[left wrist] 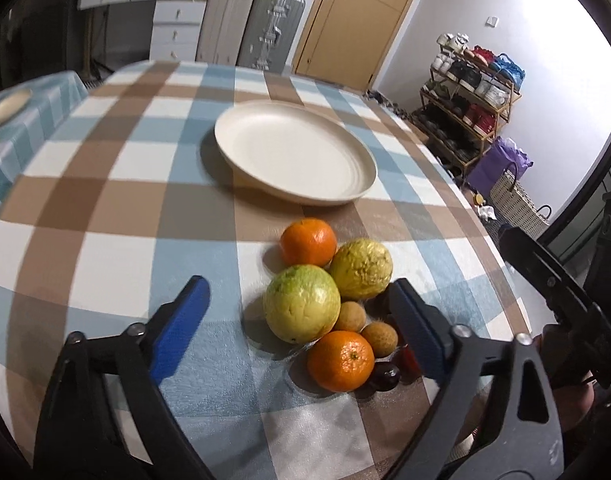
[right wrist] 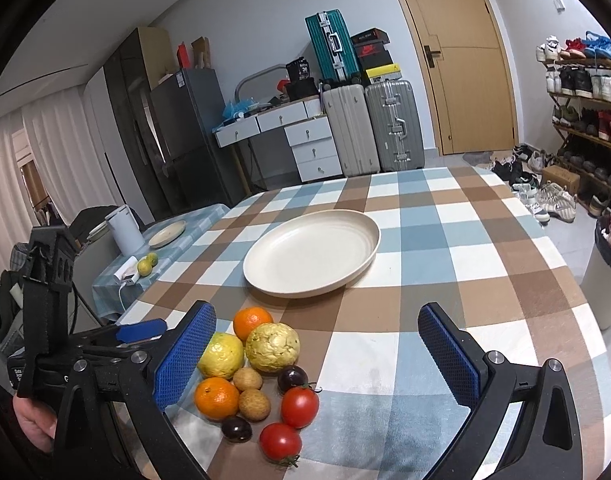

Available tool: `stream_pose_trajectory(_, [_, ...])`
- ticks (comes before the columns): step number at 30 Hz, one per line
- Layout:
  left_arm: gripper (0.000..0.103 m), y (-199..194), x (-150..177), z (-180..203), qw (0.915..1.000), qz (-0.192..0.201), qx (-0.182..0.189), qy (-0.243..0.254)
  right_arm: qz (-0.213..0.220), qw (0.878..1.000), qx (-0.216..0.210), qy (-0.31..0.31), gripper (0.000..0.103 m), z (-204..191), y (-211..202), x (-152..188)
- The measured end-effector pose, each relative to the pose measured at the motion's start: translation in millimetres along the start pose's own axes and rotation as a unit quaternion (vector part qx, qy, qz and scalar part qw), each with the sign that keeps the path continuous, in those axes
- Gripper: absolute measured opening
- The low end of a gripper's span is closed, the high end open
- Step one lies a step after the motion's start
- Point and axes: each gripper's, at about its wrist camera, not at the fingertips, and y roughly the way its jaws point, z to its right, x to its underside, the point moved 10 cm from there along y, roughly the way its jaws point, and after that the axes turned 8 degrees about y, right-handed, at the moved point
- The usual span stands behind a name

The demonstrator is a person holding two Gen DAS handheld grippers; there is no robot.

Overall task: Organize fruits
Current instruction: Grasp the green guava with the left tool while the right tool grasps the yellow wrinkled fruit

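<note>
A pile of fruit lies on the checked tablecloth near the front edge: two oranges [left wrist: 340,361] [right wrist: 216,398], a green-yellow guava [left wrist: 302,309], a bumpy yellow fruit [right wrist: 272,347], two small brown longans [right wrist: 254,404], two dark plums [right wrist: 292,379] and two red tomatoes [right wrist: 300,407]. An empty cream plate [left wrist: 293,152] [right wrist: 311,252] sits beyond the pile. My left gripper [left wrist: 297,304] is open with the guava between its fingers, not touching. My right gripper [right wrist: 317,344] is open above the pile's right side, empty.
A side table at the left holds a small plate [right wrist: 167,233], a white kettle [right wrist: 123,229] and two limes [right wrist: 147,264]. A shoe rack [left wrist: 465,100] and a bin [right wrist: 609,268] stand beyond the table's right edge. Suitcases and drawers line the back wall.
</note>
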Motion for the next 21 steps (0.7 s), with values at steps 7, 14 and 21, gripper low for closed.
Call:
stream_pose_trajectory(7, [0.051, 23, 5, -1, 0.9975, -0.026, 0.062, -0.022, -0.022, 1.000, 0.002, 0.008, 0.103, 4, 15, 6])
stream_pose_trajectory(14, [0.043, 32, 6, -7, 0.9921, -0.032, 0.110, -0.053, -0.043, 0.999, 0.006, 0.013, 0.103, 10, 29, 11])
stream_pose_trajectory(21, [0.042, 33, 3, -13, 0.9895, -0.032, 0.127, -0.062, -0.080, 0.997, -0.008, 0.015, 0.103, 4, 40, 19])
